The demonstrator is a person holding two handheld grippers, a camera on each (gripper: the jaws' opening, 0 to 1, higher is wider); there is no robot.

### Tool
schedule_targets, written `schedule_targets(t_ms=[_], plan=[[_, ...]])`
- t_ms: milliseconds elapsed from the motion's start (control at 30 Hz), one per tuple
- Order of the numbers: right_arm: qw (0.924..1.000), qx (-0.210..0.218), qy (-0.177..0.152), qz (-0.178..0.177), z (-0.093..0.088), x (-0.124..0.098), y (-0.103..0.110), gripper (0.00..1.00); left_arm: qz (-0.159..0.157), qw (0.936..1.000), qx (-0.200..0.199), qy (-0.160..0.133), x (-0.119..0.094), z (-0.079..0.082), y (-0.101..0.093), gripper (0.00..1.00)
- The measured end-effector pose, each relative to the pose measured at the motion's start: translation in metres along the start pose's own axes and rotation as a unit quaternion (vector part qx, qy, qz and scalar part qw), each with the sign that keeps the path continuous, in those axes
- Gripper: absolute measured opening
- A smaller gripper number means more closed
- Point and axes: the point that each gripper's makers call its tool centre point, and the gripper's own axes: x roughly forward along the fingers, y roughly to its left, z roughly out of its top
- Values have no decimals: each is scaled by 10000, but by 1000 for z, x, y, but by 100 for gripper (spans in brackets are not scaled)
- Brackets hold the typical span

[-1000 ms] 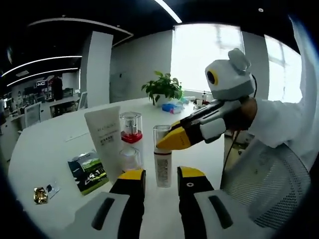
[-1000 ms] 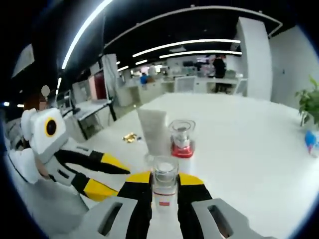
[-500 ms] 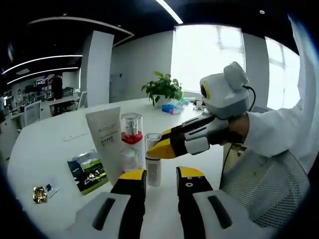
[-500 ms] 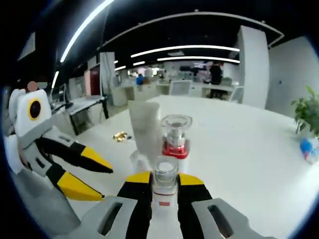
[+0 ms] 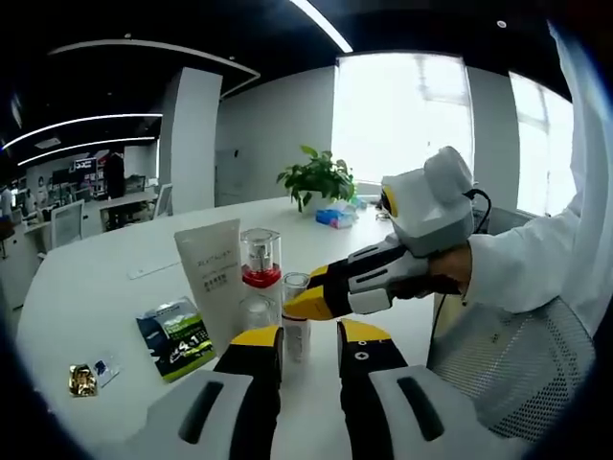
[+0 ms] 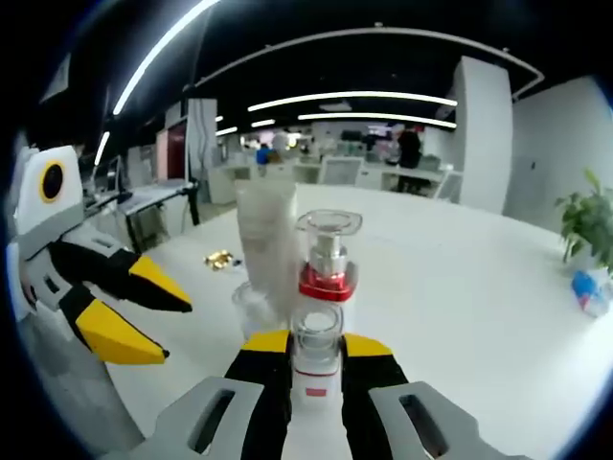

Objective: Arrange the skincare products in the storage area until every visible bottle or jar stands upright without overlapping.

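At six o'clock, right claw [image 6: 316, 359] pinches clear-capped bottle [image 6: 316, 355] upright for placing beside tube [image 6: 268, 235]; left claw [image 5: 308, 347] waits spread.

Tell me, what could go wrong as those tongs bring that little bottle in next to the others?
The right tongs are shut on the slim bottle, close to the red-collared bottle, the white tube and a small clear jar. A nudge might topple the tube, which stands on end. The slim bottle, being tall and narrow, could tip once released. The left tongs sit open just before it and might bump it.
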Motion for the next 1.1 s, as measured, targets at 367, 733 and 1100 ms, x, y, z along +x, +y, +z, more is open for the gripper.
schedule_targets(t_ms=[367, 733, 1100], plan=[[10000, -17, 2, -3, -5, 3, 2, 10, -36, 10000, 7, 23, 0, -1, 0, 17], [9999, -102, 17, 36, -6, 4, 5, 11, -42, 10000, 26, 48, 0, -2, 0, 17], [9998, -112, 127, 47, -9, 2, 4, 12, -38, 9999, 51, 86, 0, -3, 0, 17]])
